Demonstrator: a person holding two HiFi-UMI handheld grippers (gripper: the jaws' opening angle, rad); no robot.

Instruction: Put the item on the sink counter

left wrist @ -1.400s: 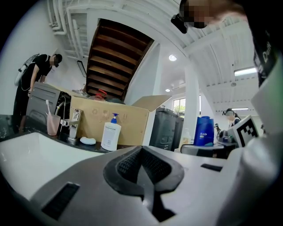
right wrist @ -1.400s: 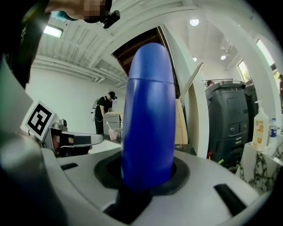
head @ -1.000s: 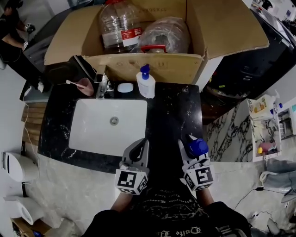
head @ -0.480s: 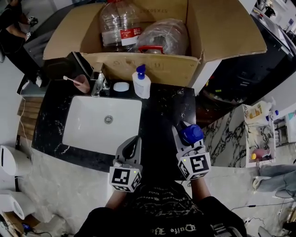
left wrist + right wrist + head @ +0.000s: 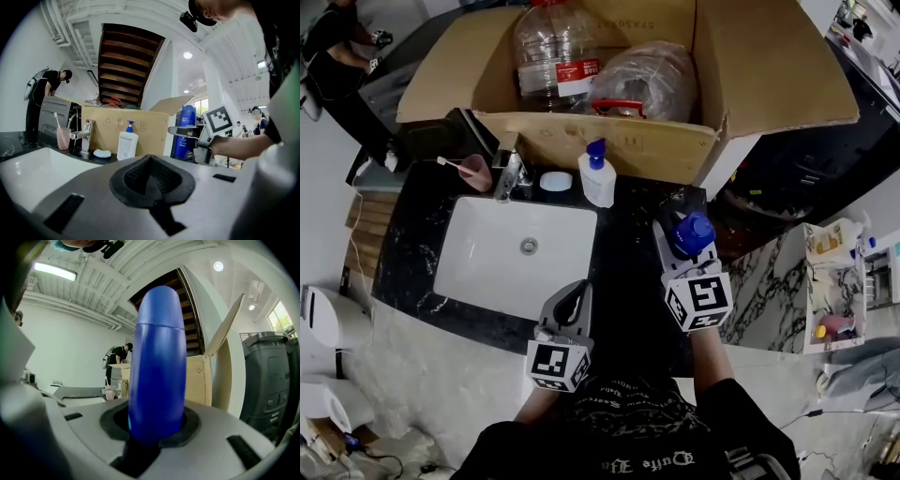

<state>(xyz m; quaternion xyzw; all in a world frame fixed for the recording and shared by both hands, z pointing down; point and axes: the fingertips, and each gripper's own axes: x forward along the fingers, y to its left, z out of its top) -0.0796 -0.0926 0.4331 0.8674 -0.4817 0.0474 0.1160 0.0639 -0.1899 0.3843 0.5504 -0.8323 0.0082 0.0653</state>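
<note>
Bottle: deep-blue glossy plastic bottle (image 5: 157,362), smooth sides, rounded cap, upright.
Position: over the right part of the black marbled worktop (image 5: 628,281), right of the white sink (image 5: 487,267).
Right claw (image 5: 684,232): clamped on the bottle's lower body.
Left claw (image 5: 573,302): closed, empty.

The right gripper (image 5: 151,426) clamps an upright blue bottle (image 5: 158,357) between its jaws, a cardboard box (image 5: 205,380) behind.

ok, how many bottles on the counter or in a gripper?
2: a white pump bottle on the counter at the basin's back corner, and a blue bottle in the right gripper. None seem hidden.
</note>
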